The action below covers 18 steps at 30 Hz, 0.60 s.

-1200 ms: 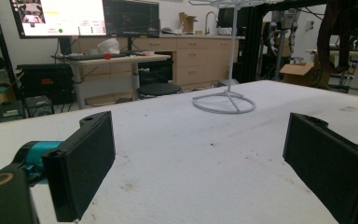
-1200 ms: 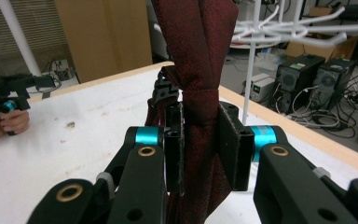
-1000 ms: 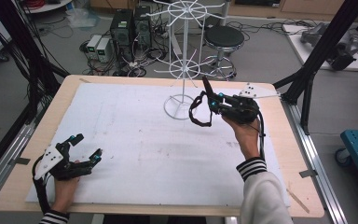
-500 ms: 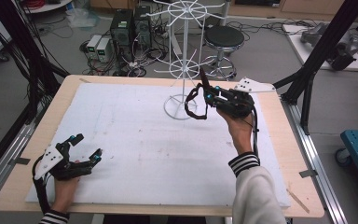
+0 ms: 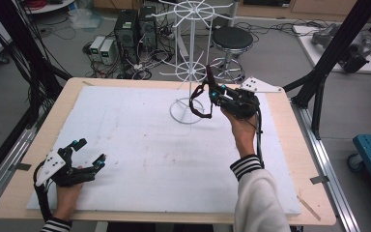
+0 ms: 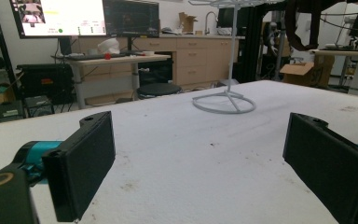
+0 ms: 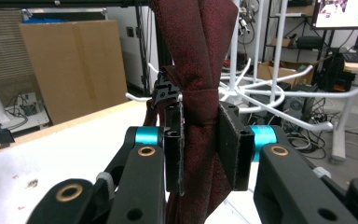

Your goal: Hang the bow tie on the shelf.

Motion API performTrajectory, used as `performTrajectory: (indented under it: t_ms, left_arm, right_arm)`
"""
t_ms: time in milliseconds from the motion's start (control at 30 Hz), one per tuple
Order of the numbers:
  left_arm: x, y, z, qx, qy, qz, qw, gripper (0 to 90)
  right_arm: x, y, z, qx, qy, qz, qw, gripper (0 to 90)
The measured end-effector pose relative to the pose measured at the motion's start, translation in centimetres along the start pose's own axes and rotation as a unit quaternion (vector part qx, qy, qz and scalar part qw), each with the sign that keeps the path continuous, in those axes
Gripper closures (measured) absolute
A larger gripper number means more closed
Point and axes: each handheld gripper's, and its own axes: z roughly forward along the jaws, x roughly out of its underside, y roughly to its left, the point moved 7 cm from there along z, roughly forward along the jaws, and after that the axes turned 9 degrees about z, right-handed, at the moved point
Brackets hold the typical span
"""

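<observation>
- Strap — dark red fabric with a black buckle, clamped between the pads of the right gripper, which holds it in the air just beside the white wire rack, above the rack's ring base.
- Compared with one second ago, the right gripper has shifted slightly toward the rack's pole; the grip on the strap is unchanged.
- Left gripper has not moved: jaws spread wide with nothing between them, resting on the white mat, well apart from the rack.
- Hard to make out: in the high view the strap hangs as a dark loop, its ends indistinct; in the right gripper view its top and bottom are cut off.
</observation>
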Motion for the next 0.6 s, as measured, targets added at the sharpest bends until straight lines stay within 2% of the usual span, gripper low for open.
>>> performTrajectory:
  t_ms: [167, 433, 533, 600]
  left_arm:
    - [0.0, 0.0, 0.0, 0.0, 0.0, 0.0, 1.0, 9.5]
    - [0.0, 0.0, 0.0, 0.0, -0.001, -0.001, 1.0, 9.5]
    - [0.0, 0.0, 0.0, 0.0, -0.001, -0.001, 1.0, 9.5]
    - [0.0, 0.0, 0.0, 0.0, 0.0, -0.001, 1.0, 9.5]
  right_arm:
    - [-0.2, 0.0, 0.3, 0.007, -0.002, -0.005, 1.0, 73.5]
    - [0.1, -0.5, 0.8, 0.023, 0.0, 0.004, 0.9997, 73.4]
    - [0.4, -0.6, 1.1, 0.039, 0.009, 0.0, 0.9992, 73.4]
    - [0.4, -0.7, 1.1, 0.042, 0.009, 0.001, 0.9991, 73.4]
